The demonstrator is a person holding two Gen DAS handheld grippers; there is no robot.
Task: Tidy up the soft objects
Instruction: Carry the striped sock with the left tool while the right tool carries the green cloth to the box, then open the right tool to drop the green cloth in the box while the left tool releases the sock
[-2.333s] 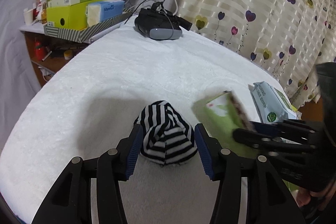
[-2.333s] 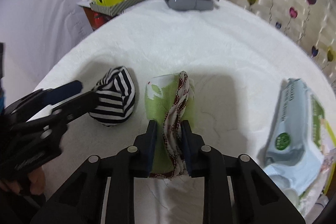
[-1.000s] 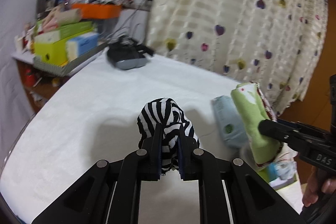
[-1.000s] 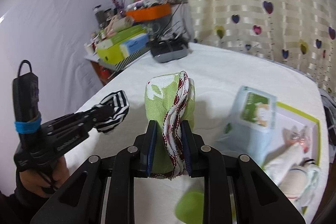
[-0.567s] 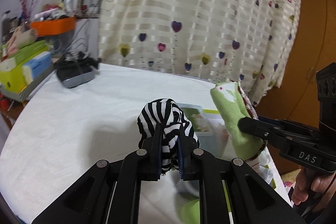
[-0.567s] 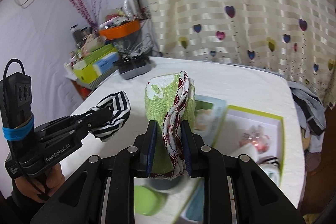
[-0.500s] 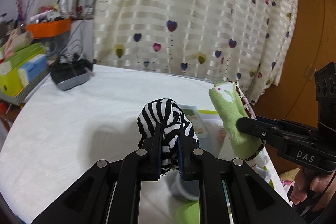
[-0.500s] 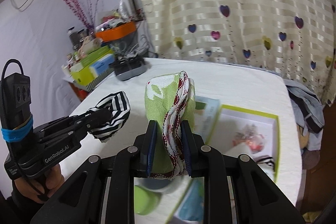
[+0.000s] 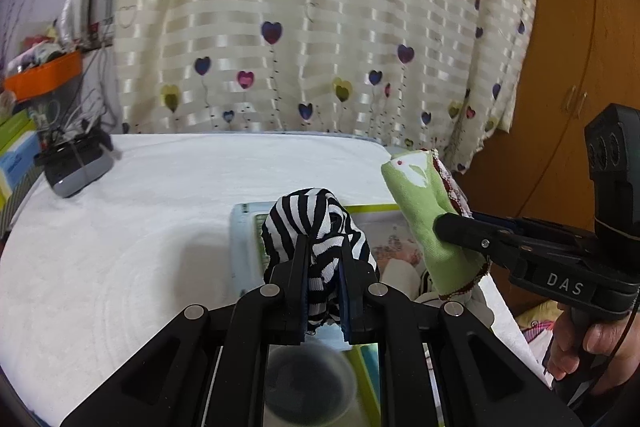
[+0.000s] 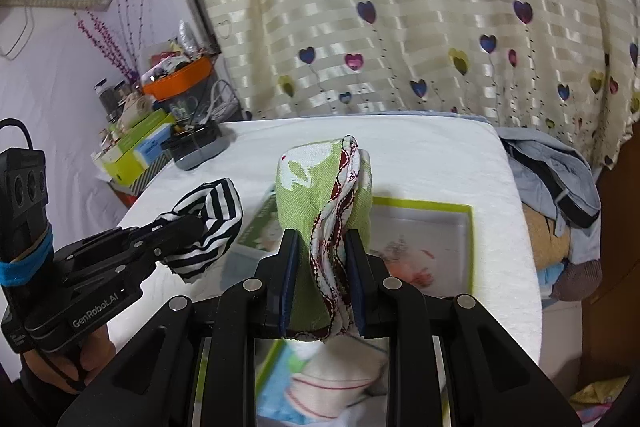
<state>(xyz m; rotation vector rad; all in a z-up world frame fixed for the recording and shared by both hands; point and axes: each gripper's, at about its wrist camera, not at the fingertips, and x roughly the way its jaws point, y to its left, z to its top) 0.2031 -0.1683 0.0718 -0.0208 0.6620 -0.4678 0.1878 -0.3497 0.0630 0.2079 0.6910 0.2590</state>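
My left gripper (image 9: 323,259) is shut on a black-and-white striped cloth (image 9: 316,223), held up off the white table (image 9: 120,235). The same striped cloth (image 10: 208,223) shows at the left of the right wrist view, in the left gripper (image 10: 188,227). My right gripper (image 10: 320,263) is shut on a folded green cloth with red-and-white trim (image 10: 320,199). In the left wrist view that green cloth (image 9: 424,215) hangs at the right, in the right gripper (image 9: 448,227). Both cloths hover over a green-rimmed box (image 10: 424,205) that holds small soft items.
A wipes pack (image 9: 244,247) lies beside the box. A dark device (image 9: 74,167) and stacked boxes (image 10: 132,151) sit at the table's far left. A heart-print curtain (image 10: 400,19) hangs behind. Clothes (image 10: 556,183) pile up past the table's right edge. A person's hand (image 9: 592,347) grips the right handle.
Both grippers have swung to the right across the table with their cloths still held. The green-rimmed box and wipes pack now lie straight under them; the shelf clutter has slid off to the left.
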